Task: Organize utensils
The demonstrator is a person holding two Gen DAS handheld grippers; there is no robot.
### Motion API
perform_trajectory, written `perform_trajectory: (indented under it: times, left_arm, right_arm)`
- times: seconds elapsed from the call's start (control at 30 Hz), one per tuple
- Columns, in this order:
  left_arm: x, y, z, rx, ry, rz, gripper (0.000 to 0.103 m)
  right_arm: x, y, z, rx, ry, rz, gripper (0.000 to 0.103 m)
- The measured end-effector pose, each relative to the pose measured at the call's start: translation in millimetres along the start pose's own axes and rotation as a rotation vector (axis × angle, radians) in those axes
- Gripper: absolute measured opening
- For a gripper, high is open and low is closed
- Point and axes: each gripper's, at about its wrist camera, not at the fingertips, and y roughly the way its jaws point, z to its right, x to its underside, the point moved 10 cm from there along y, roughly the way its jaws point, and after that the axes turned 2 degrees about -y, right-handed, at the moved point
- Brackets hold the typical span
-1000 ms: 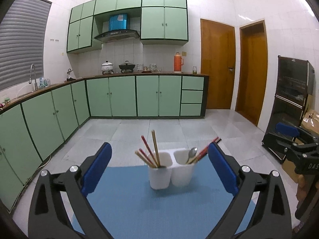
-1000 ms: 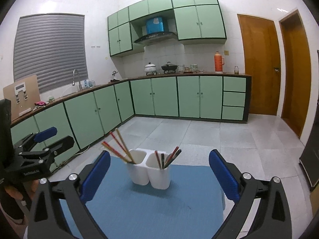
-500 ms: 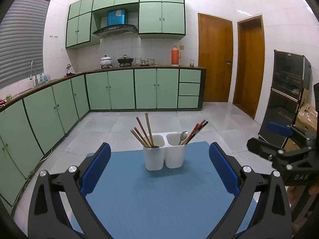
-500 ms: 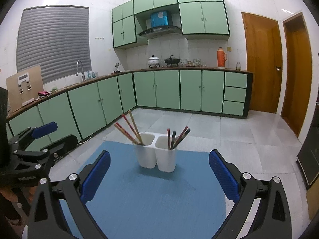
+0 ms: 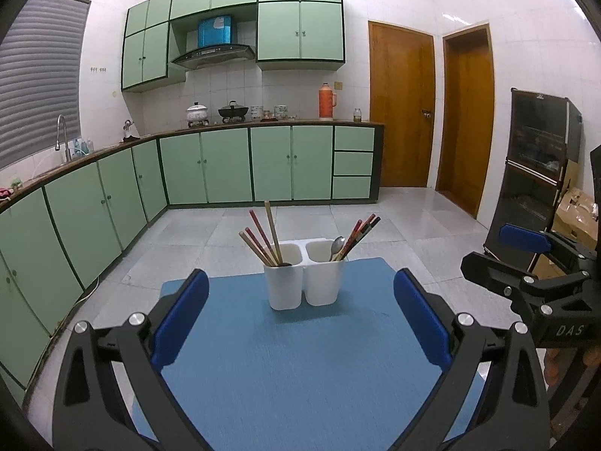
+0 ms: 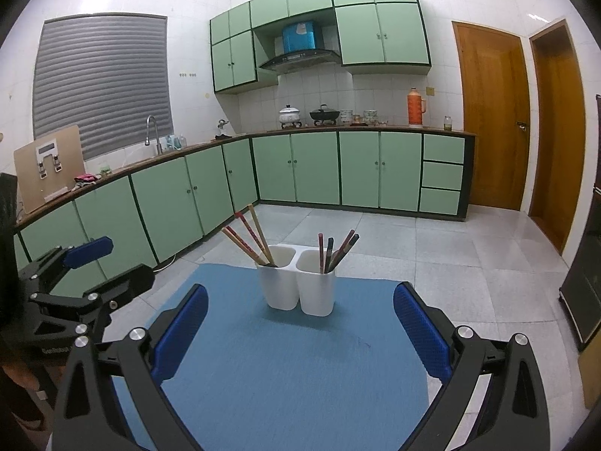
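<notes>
A white two-cup utensil holder [image 5: 303,276] [image 6: 297,282] stands near the far edge of a blue mat [image 5: 300,360] [image 6: 285,368]. Its left cup holds several red and tan chopsticks [image 5: 263,238] [image 6: 249,238]. Its right cup holds dark and red chopsticks [image 5: 358,235] [image 6: 336,250] and a metal spoon [image 5: 337,245]. My left gripper [image 5: 300,323] is open and empty, well short of the holder. My right gripper [image 6: 300,327] is likewise open and empty, short of the holder. Each gripper shows at the edge of the other's view, the right gripper [image 5: 533,263] and the left gripper [image 6: 75,282].
Green kitchen cabinets [image 5: 244,165] run along the left and back walls, with a sink tap [image 5: 62,135] and pots on the counter. Two wooden doors [image 5: 402,112] are at the right. A dark cabinet [image 5: 537,173] stands at the far right beside cardboard boxes.
Both grippers have drawn back and risen from the holder, which now sits farther off and higher in both views. More blue mat shows in front. Both stay open.
</notes>
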Motion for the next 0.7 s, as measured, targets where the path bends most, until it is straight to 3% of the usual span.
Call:
perform_trajectory:
  times: [0.7]
  left_arm:
    - [9.7,-1.3,-1.7,-0.006,-0.032,-0.014,0.096]
  right_arm:
    - [4.3,-1.2,-3.9,0.002,-0.001,-0.007,0.097]
